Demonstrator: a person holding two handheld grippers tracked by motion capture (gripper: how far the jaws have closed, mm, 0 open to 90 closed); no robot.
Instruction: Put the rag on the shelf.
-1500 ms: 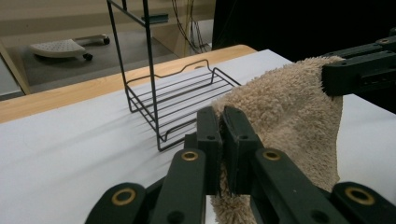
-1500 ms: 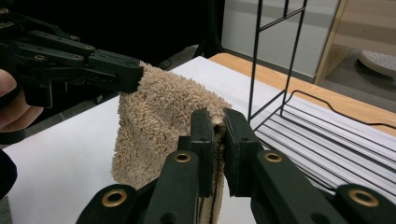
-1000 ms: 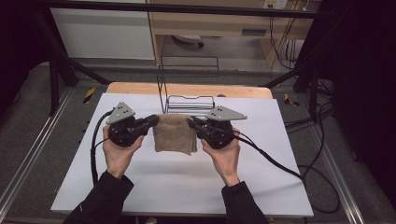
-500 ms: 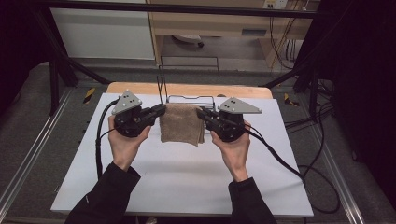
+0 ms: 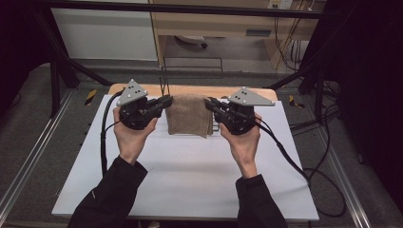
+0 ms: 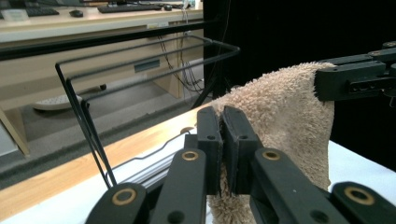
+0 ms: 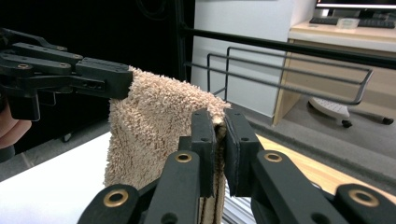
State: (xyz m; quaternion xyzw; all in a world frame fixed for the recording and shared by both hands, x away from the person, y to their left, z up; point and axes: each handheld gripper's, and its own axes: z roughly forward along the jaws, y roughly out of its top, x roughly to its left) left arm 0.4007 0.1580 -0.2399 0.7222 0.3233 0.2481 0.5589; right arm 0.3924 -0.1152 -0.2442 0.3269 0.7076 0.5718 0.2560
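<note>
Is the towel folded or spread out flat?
Folded. The towel hangs doubled between the left gripper and right gripper, clear of the table; stacked layers show at its pinched edge in the right gripper view.

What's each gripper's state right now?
Left gripper: closed on one top corner of the tan terry towel.
Right gripper: closed on the towel's other top corner; the towel hangs between them.

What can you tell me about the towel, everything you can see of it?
The towel is light brown terry cloth with a looped, fuzzy pile, folded over so layers hang together. It hangs off the table, stretched between two top corners: the left gripper is shut on one, the right gripper on the other. Its top edge runs roughly level, sagging slightly; the rest drapes down freely. It hangs in front of a black wire rack.
</note>
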